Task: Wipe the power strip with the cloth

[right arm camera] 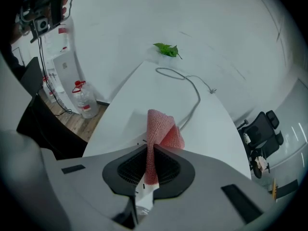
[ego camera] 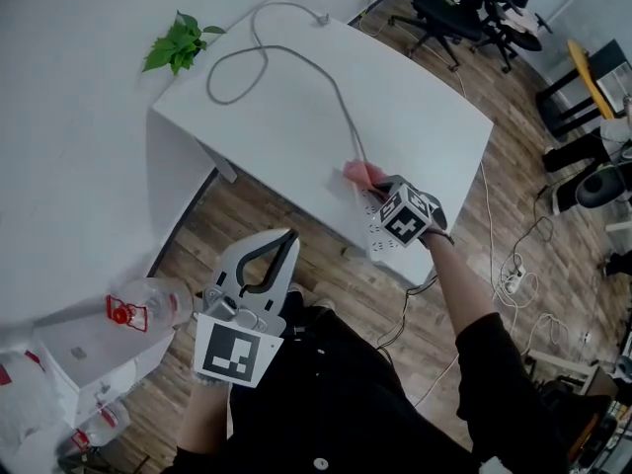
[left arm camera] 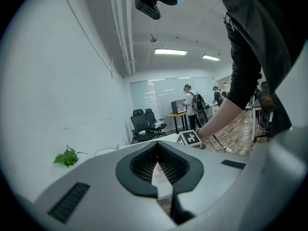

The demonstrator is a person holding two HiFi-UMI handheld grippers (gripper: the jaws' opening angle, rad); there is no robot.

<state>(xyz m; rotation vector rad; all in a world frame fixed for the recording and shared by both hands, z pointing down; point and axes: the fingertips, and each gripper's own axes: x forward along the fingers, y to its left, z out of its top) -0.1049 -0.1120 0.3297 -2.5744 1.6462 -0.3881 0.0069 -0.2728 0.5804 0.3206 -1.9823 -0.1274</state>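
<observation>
Fingers of the left gripper (ego camera: 288, 236) are pressed together on nothing, low and off the near side of the bench (ego camera: 415, 117), well apart from the work. Further right, the pink cloth (right arm camera: 162, 129) sits in the right gripper (right arm camera: 152, 154), whose fingers pinch one fold while the loose end stands up ahead of them. It looks soft, light and floppy, so a bunched grip near its middle should wipe better than a corner. The power strip (ego camera: 377, 229) lies at the bench's near edge beneath that gripper. It is stiff but probably light, and may slide on the smooth top unless steadied at a bare end. The marker cube hides most of it, and whether the cloth touches it cannot be told. Its cable (ego camera: 296, 62) loops away across the bench.
</observation>
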